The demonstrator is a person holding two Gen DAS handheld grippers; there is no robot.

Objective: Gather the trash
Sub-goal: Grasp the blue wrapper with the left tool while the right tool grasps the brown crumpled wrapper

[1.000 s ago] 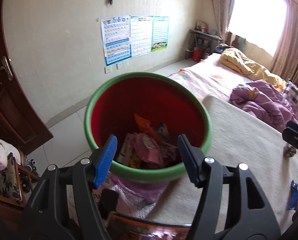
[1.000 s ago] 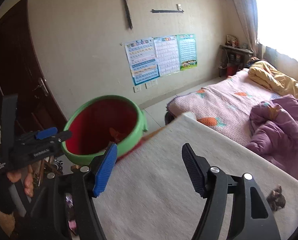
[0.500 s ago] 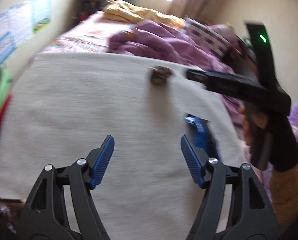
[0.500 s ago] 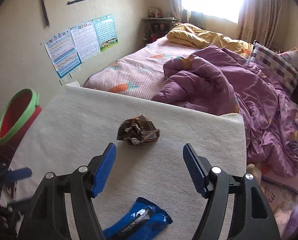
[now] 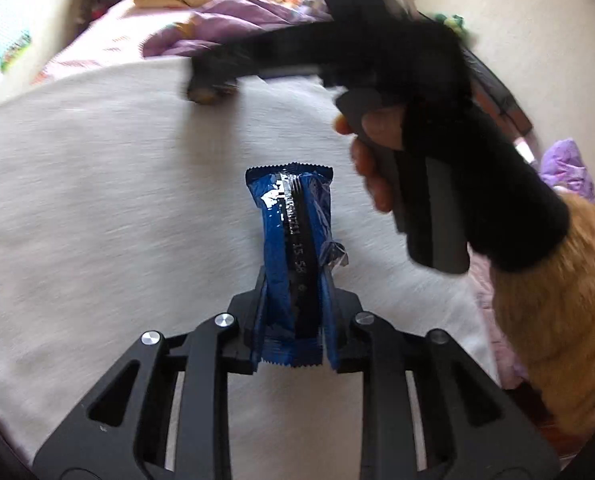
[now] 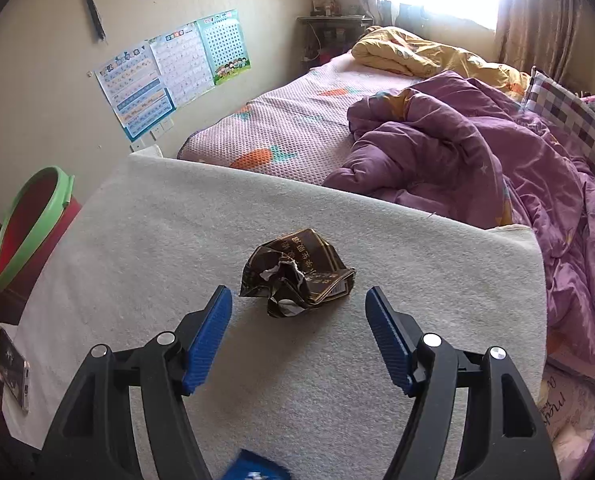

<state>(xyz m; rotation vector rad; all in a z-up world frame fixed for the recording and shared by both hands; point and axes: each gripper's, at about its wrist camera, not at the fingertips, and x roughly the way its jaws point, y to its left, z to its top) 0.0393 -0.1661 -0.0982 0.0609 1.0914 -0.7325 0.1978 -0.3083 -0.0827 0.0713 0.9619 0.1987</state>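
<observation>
My left gripper point(image 5: 291, 300) is shut on a blue snack wrapper point(image 5: 291, 236), which sticks out forward over the white cloth-covered table point(image 5: 97, 200). A corner of that wrapper shows at the bottom of the right wrist view point(image 6: 253, 468). My right gripper point(image 6: 297, 300) is open, its blue pads either side of and just short of a crumpled brown wrapper point(image 6: 297, 272) on the table. In the left wrist view the right gripper point(image 5: 213, 80) appears blurred over that brown wrapper. The red bin with a green rim point(image 6: 29, 216) stands off the table's left side.
A phone point(image 6: 13, 372) lies at the table's left edge. A bed with a purple quilt point(image 6: 477, 152) and a yellow blanket point(image 6: 417, 56) runs behind and right of the table. Posters point(image 6: 169, 68) hang on the far wall.
My left gripper swung from the bin to the blue wrapper and shut on it. My right gripper moved closer to the brown wrapper and stays open.
</observation>
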